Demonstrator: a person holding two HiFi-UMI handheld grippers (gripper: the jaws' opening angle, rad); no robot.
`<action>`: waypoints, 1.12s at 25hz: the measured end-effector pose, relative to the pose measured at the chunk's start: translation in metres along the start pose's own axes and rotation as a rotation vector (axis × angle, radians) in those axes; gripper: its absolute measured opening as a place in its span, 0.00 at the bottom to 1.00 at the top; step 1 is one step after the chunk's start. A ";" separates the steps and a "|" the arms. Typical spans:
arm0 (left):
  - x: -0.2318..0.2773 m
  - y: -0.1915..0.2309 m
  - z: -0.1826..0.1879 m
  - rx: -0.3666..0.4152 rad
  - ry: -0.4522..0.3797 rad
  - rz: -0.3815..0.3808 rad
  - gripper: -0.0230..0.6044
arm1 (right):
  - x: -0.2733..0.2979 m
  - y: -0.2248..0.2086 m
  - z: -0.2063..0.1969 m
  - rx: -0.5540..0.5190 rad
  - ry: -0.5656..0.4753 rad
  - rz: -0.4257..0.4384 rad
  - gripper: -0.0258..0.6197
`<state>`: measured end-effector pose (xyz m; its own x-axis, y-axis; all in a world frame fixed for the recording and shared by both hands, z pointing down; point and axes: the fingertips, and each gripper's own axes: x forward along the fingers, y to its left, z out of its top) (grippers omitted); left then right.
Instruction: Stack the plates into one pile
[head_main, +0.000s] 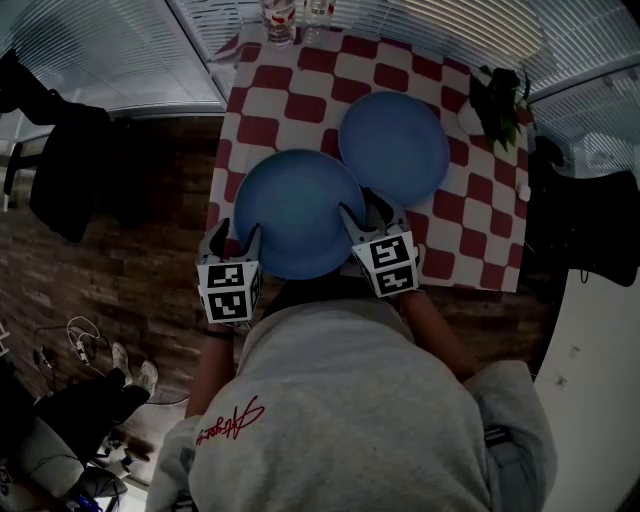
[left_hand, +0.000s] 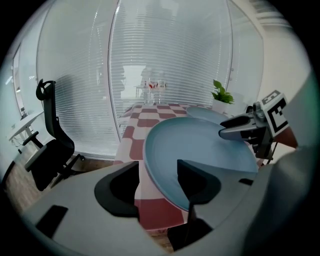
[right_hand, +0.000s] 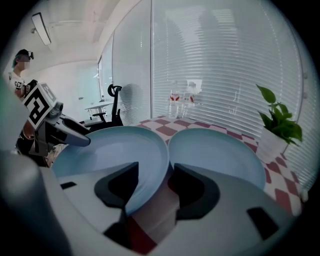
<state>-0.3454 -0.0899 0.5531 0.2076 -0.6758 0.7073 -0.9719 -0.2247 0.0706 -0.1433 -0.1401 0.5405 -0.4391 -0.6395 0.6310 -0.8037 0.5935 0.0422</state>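
Observation:
Two blue plates lie on the red-and-white checked table (head_main: 268, 98). The near plate (head_main: 295, 225) sits at the front edge and its rim touches the far plate (head_main: 395, 145) behind it to the right. My left gripper (head_main: 235, 240) stands open astride the near plate's left rim (left_hand: 165, 170). My right gripper (head_main: 368, 215) is open too, with the near plate's right rim (right_hand: 150, 175) between its jaws and the far plate (right_hand: 217, 155) just beside. Neither pair of pads presses on the rim.
A potted plant (head_main: 495, 100) stands at the table's far right corner and several glasses (head_main: 280, 20) at the far edge. A black office chair (head_main: 60, 170) stands left of the table. Window blinds surround the far side.

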 end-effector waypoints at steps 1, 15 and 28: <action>0.000 0.000 0.001 -0.001 -0.003 0.000 0.42 | -0.001 -0.001 0.000 0.000 -0.006 -0.006 0.39; -0.003 0.002 -0.005 -0.047 -0.008 -0.023 0.42 | -0.015 -0.001 -0.016 0.128 0.017 -0.001 0.42; 0.002 -0.001 -0.014 -0.084 0.018 -0.058 0.42 | -0.015 0.010 -0.023 0.181 0.025 0.033 0.42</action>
<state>-0.3453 -0.0813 0.5638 0.2626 -0.6506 0.7126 -0.9643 -0.2026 0.1703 -0.1359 -0.1132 0.5496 -0.4579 -0.6079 0.6487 -0.8493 0.5148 -0.1170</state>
